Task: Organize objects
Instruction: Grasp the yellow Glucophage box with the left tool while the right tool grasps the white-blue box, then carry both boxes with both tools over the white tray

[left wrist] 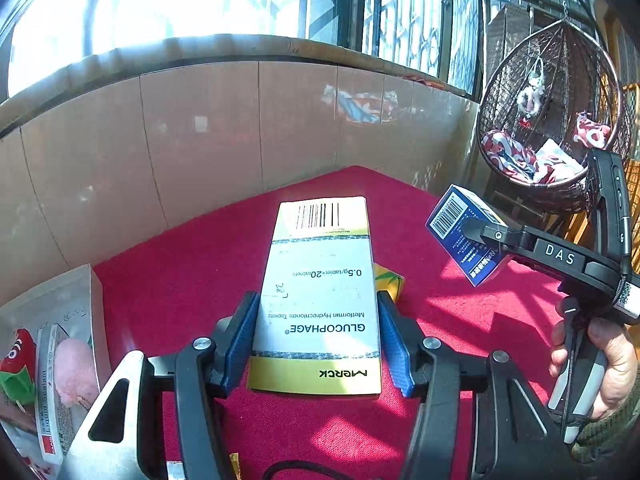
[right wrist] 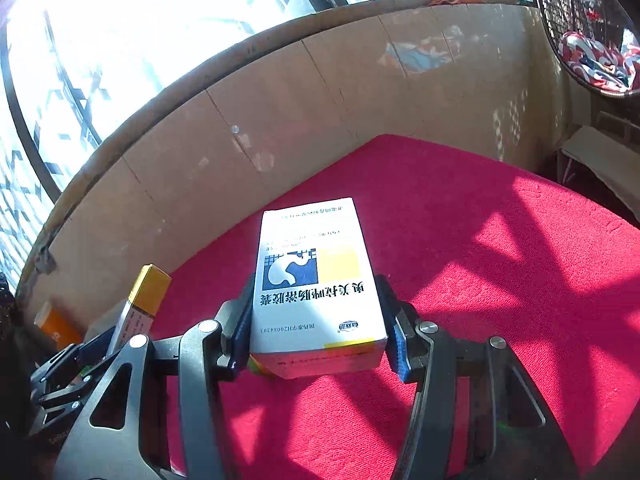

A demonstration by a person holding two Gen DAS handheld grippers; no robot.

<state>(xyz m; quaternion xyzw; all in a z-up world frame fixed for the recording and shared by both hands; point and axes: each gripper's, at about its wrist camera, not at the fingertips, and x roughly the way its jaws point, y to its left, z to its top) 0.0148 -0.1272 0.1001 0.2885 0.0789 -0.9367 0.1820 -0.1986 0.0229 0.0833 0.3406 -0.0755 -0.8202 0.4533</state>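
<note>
The left gripper (left wrist: 318,340) has its jaws clamped on the Glucophage box (left wrist: 320,296), held above the red counter (left wrist: 180,264). The right gripper (right wrist: 318,324) grips the white-and-blue box (right wrist: 316,284) likewise. Bare red cloth lies ahead, ending at the tiled wall (right wrist: 280,120). At the left edge, a pouch (left wrist: 60,360) is cut off.

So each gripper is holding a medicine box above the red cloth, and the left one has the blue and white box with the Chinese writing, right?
Not quite. The left gripper holds the yellow and white Glucophage box, as the left wrist view shows. The blue and white box with Chinese writing sits in the right gripper. Both are indeed held above the red cloth.
</note>
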